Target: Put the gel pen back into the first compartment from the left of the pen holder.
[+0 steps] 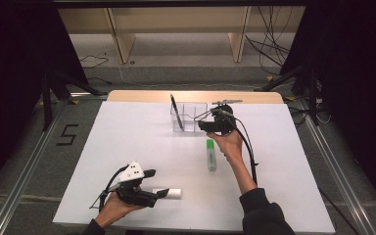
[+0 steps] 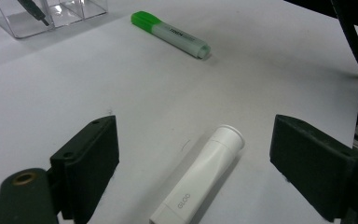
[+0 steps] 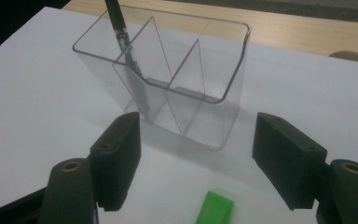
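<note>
Left tool (image 1: 160,183) sits nearest, jaws spread wide and empty, straddling the white glue stick (image 2: 200,179) whose long axis runs away between them on the tabletop (image 1: 127,147). Farther off, the right tool (image 1: 203,123), also open and empty, hangs above the green highlighter (image 1: 211,154), just short of the clear organizer (image 3: 177,79).

White glue stick (image 2: 200,179) on table – "GLOO" printed in grey along body near its base. Green highlighter (image 2: 172,35) – small dark print on barrel, too small to read. Floor marking (image 1: 67,134) left of table – "5".
</note>
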A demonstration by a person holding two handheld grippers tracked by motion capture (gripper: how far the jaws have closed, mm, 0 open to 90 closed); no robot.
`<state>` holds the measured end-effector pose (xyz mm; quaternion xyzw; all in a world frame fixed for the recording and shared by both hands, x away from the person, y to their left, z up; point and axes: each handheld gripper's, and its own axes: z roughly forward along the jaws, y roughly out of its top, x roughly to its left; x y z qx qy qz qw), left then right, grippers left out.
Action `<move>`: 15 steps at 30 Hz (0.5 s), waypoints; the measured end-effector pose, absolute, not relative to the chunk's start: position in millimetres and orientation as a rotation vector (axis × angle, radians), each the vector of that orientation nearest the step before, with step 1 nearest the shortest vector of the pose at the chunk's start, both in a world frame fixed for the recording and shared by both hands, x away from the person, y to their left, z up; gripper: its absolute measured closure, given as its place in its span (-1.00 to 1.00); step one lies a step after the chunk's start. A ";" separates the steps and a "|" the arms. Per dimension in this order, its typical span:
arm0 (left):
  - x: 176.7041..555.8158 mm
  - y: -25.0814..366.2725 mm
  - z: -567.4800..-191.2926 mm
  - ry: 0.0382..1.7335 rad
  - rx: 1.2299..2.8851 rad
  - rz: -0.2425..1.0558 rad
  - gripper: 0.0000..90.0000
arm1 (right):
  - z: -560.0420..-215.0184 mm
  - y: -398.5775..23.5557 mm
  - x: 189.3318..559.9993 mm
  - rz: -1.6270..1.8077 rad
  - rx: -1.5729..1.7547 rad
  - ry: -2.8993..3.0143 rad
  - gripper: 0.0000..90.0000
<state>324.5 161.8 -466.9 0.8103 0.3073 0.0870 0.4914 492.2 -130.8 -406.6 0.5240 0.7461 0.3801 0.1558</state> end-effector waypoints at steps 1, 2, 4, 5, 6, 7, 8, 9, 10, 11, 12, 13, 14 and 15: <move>324.7 161.8 -467.0 0.749 1.965 0.208 -0.66 | -407.3 -131.2 491.2 1.086 1.514 2.137 -0.23; 324.8 161.7 -467.1 0.753 1.960 0.203 -0.66 | -408.4 -131.8 490.4 1.079 1.514 2.135 -0.22; 325.2 162.0 -466.7 0.754 1.960 0.201 -0.66 | -410.3 -132.1 489.3 1.057 1.523 2.142 -0.22; 325.6 162.2 -466.5 0.755 1.960 0.202 -0.66 | -411.9 -132.1 488.7 1.041 1.526 2.144 -0.21; 326.1 162.3 -466.5 0.757 1.955 0.202 -0.66 | -412.8 -132.4 488.2 1.035 1.526 2.145 -0.21; 326.3 162.5 -466.4 0.759 1.953 0.199 -0.66 | -414.1 -132.6 487.8 1.035 1.531 2.148 -0.20; 326.6 162.8 -466.0 0.759 1.953 0.195 -0.66 | -415.1 -132.9 487.1 1.040 1.540 2.152 -0.20; 326.8 162.7 -465.7 0.763 1.945 0.192 -0.66 | -415.7 -133.4 485.8 1.044 1.547 2.151 -0.20; 327.2 163.0 -465.4 0.764 1.939 0.189 -0.66 | -416.3 -134.1 484.4 1.050 1.545 2.153 -0.20; 327.5 163.2 -465.0 0.765 1.937 0.184 -0.66 | -416.8 -134.4 483.2 1.049 1.547 2.154 -0.20; 327.7 163.2 -465.1 0.765 1.937 0.185 -0.66 | -417.5 -134.7 482.2 1.048 1.546 2.158 -0.20; 328.0 163.3 -465.4 0.768 1.938 0.186 -0.66 | -417.9 -135.0 481.2 1.039 1.551 2.161 -0.20; 328.2 163.4 -465.5 0.769 1.938 0.187 -0.66 | -418.8 -135.8 480.0 1.031 1.551 2.163 -0.20; 328.3 163.4 -465.6 0.771 1.939 0.188 -0.66 | -419.4 -136.3 479.4 1.024 1.553 2.161 -0.20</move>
